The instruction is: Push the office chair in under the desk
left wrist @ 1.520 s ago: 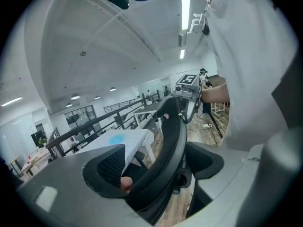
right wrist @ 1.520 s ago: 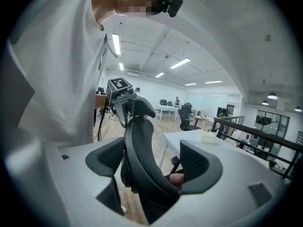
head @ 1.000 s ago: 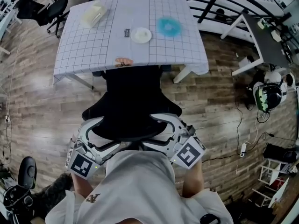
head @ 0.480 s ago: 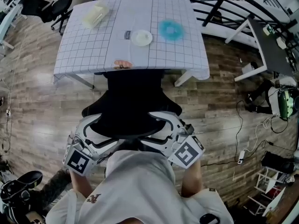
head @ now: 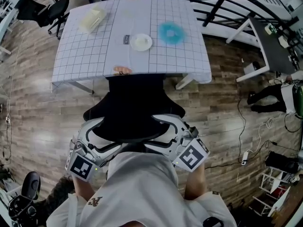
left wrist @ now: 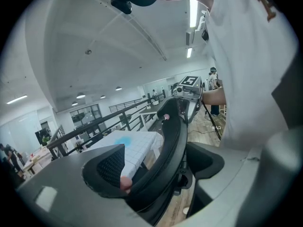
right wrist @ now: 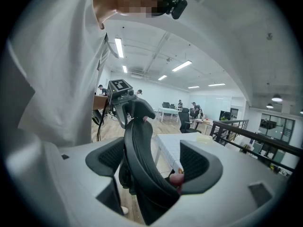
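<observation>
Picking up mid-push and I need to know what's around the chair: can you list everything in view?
office chair: one, black, front at the desk's near edge
desk: one, white grid cloth, ahead of the chair
dish: one, white, middle of the desk
round item: one, blue, right of the dish
block: one, cream, desk's far left
small item: one, orange, desk's near edge
second chair: one, black, far left
side table: one, dark top, far right
power strip: one, white, floor at right
shirt: one, white, bottom centre
left gripper: one, white, fingers astride the backrest
right gripper: one, white, fingers astride the backrest
</observation>
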{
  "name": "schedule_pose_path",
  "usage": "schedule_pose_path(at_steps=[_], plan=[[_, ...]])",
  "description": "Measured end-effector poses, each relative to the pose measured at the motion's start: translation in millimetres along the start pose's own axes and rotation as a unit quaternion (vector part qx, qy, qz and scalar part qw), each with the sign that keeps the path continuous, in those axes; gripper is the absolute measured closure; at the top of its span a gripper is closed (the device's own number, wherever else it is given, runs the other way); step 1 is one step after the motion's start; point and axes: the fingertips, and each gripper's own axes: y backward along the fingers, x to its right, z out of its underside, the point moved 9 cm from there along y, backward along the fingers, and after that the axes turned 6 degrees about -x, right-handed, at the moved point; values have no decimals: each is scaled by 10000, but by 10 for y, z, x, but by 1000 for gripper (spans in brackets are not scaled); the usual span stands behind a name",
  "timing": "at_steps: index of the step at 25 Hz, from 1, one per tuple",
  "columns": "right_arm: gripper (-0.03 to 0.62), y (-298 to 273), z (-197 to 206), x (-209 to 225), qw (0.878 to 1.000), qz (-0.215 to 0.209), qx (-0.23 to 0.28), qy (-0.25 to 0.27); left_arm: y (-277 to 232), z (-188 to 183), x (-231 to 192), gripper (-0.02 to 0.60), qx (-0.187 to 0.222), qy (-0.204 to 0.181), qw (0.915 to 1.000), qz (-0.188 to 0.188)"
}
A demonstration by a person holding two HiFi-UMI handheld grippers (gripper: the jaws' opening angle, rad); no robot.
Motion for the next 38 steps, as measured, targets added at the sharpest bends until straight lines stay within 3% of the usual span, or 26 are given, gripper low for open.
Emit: schedule_pose_path(at_steps=[5, 16, 38], plan=[[220, -34, 8, 112, 10000, 9, -45, -74, -76, 14, -98, 175, 235, -58, 9997, 98], [217, -102, -4, 367, 9997, 171, -109, -113, -206, 13, -372, 176, 321, -145, 9992, 162], [217, 76, 230, 981, 9999, 28, -84, -70, -751, -222, -651, 170, 230, -27, 9997, 22]])
